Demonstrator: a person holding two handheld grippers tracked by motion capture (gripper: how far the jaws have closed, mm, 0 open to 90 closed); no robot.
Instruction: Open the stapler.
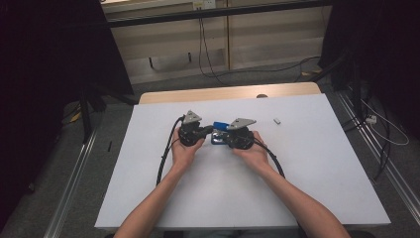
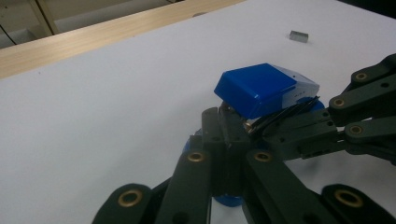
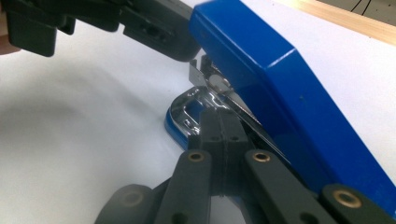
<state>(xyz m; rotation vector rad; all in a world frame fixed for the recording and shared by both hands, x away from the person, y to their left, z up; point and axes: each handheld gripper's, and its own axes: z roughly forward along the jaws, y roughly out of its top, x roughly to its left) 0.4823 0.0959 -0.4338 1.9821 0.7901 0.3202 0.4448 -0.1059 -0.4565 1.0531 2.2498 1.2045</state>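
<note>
A blue stapler sits mid-table between my two grippers, its blue top swung up off the base. My left gripper comes in from the left, and its jaws are pressed together at the stapler's metal hinge end. From the right, my right gripper is shut on the thin metal staple rail under the blue top. The right gripper's jaws meet the same spot in the left gripper view. The left gripper's fingers show at the top of the right gripper view.
A small grey block of staples lies on the white table, to the right of the stapler. A wooden strip runs along the far edge. Black cables trail back from both grippers.
</note>
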